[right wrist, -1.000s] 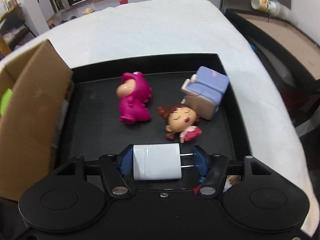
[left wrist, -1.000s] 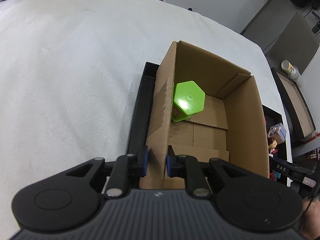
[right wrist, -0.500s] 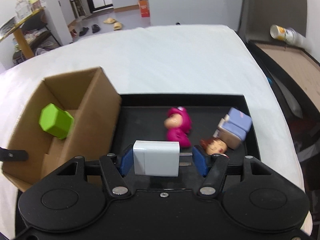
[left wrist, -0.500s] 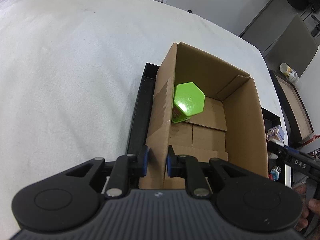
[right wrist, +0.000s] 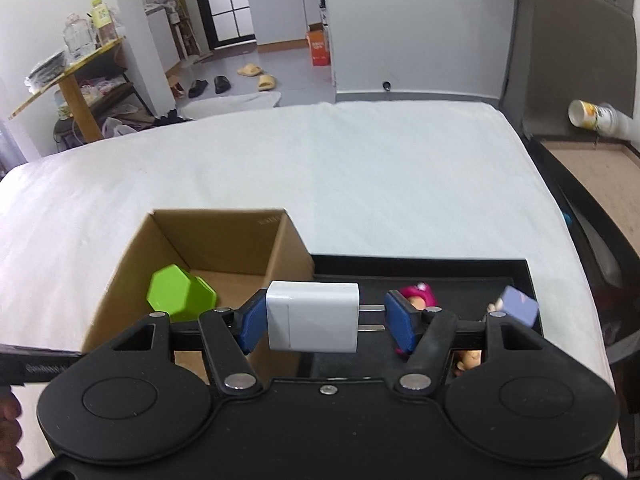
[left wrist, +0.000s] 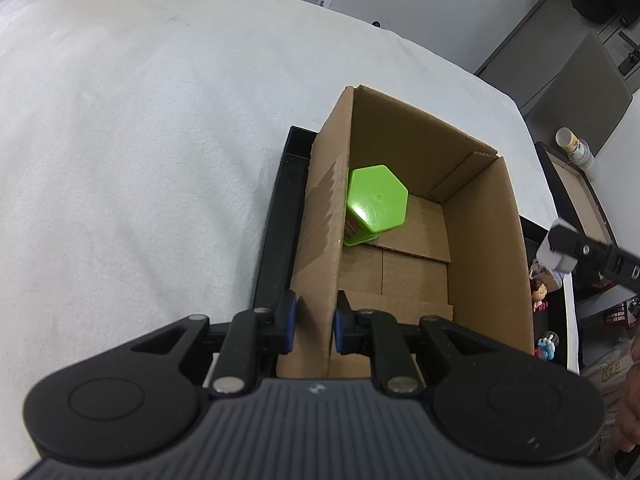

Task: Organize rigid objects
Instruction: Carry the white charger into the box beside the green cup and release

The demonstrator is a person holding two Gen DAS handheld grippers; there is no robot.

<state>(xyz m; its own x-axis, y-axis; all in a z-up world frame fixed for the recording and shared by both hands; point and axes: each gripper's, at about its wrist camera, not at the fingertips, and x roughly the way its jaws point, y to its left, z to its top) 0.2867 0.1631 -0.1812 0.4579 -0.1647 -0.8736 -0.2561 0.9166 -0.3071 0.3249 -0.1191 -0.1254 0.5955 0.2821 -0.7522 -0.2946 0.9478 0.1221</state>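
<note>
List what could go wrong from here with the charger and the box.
1. The right gripper holds the white charger by its body and prong tips; it may twist out.
2. The green jar already stands in the cardboard box; a dropped charger could knock it.
3. The left gripper pinches only one wall, so the box may tip.

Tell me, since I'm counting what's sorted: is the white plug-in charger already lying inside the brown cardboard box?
No, the white plug-in charger is clamped in the right tool, above the brown cardboard box.
</note>
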